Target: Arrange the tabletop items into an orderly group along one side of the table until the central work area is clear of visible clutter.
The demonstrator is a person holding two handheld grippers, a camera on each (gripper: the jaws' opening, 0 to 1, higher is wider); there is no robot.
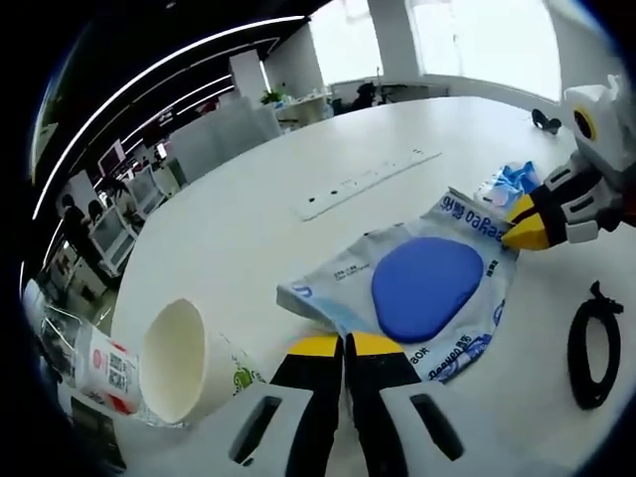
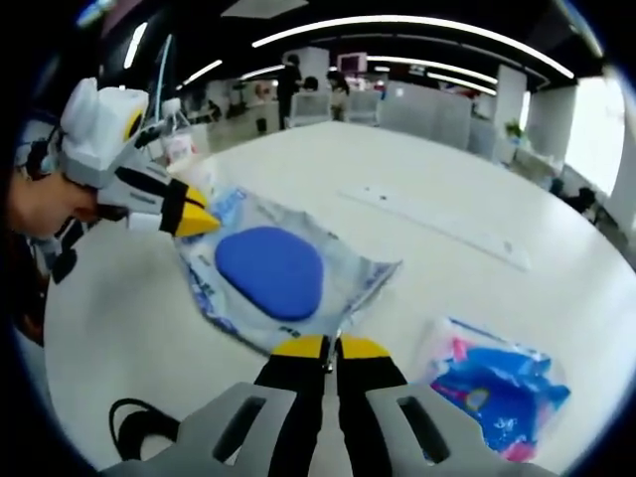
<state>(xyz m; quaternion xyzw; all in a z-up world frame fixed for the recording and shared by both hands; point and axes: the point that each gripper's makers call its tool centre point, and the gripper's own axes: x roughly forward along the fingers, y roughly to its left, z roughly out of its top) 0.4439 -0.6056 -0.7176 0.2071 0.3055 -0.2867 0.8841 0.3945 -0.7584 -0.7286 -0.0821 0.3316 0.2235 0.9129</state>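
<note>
White office table (image 1: pixel 248 209) bearing a flattened wipes packet (image 1: pixel 427 288) at its centre. Left gripper (image 1: pixel 343 343) and right gripper (image 2: pixel 328 345), jaws pressed together, each pinch an opposite edge of the packet. Step judged: lifting it; next, carry it sideward beside the paper cup (image 1: pixel 179 363).

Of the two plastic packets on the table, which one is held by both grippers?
The flat packet with the big blue oval, pinched at opposite edges by both grippers. The smaller blue-and-pink packet lies untouched beside the right gripper.
</note>
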